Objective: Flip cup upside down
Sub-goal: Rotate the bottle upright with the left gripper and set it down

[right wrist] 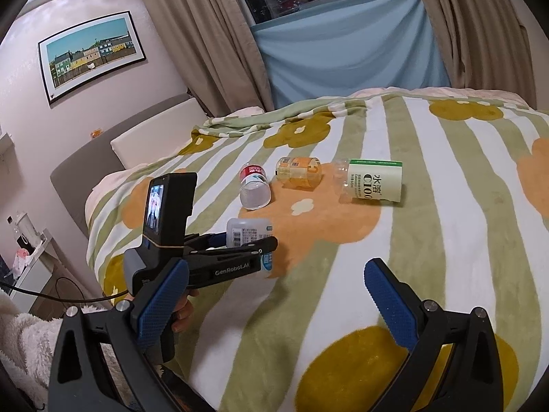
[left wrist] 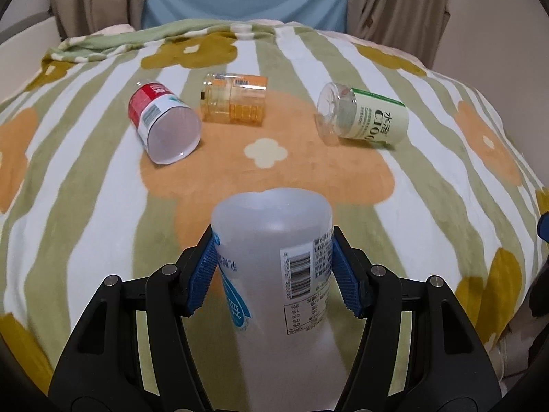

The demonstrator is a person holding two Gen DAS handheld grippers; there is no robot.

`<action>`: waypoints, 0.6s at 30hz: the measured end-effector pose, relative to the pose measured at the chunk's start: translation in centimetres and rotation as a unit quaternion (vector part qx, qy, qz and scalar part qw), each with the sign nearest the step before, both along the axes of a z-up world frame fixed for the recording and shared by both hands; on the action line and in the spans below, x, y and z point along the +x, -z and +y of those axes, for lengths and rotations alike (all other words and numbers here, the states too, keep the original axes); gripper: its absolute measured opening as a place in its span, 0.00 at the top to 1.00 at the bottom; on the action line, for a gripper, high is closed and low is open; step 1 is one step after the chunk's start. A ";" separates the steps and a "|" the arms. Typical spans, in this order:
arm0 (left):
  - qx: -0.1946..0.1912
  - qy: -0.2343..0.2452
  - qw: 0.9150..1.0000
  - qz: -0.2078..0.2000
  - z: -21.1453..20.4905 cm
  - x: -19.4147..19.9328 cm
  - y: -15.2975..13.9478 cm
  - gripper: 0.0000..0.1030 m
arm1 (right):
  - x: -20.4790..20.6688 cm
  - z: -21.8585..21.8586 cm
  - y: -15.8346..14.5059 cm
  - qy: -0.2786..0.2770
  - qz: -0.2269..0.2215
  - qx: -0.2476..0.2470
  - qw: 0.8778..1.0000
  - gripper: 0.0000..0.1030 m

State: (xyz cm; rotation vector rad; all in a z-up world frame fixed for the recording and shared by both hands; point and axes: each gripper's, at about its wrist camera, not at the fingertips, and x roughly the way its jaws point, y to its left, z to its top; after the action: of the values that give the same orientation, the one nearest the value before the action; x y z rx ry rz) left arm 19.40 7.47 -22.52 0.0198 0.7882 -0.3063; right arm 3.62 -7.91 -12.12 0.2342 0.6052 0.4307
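Black-framed claws (left wrist: 272,271) with ribbed blue pads (right wrist: 389,304), silver screws, white "GenRobot.AI" lettering.

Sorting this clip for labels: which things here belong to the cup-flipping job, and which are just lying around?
In the job:
left gripper, shut on the frosted cup
right gripper, open and holding nothing

Lying about:
red cup, on its side
orange cup, on its side
green cup, on its side
blanket
picture on the wall
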 end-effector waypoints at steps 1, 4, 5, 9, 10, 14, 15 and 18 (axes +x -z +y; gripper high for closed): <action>0.003 0.002 1.000 0.002 0.0 -0.2 0.0 0.43 | 0.0 0.1 0.0 -0.001 0.000 0.000 1.000 0.01; 0.012 0.008 1.000 0.009 0.1 -0.9 0.1 0.43 | 0.0 0.4 0.2 -0.005 0.000 0.003 1.000 0.01; 0.015 0.010 1.000 0.009 0.1 -1.3 0.1 0.43 | 0.0 0.5 0.2 -0.006 0.000 0.004 1.000 0.01; 0.024 0.015 1.000 0.013 0.2 -2.1 0.2 0.43 | -0.2 0.7 0.4 -0.007 0.002 0.007 1.000 0.01; 0.025 0.015 0.999 0.015 0.2 -2.3 0.3 0.43 | -0.2 0.8 0.4 -0.008 0.002 0.008 1.000 0.01; 0.032 0.018 0.999 0.016 0.4 -2.9 0.3 0.43 | -0.3 1.0 0.4 -0.009 0.002 0.005 1.000 0.01; 0.035 0.018 0.999 0.016 0.3 -3.1 0.4 0.43 | -0.2 1.0 0.5 -0.009 0.002 0.005 1.000 0.01; 0.046 0.022 0.999 0.014 0.0 -3.2 0.5 0.29 | -0.2 1.1 0.4 -0.009 0.002 0.007 1.000 0.01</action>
State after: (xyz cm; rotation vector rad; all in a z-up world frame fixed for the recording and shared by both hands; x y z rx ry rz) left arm 16.21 7.52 -22.99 0.1202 0.8309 -0.3129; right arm 3.41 -6.85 -12.55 0.2441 0.6083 0.4521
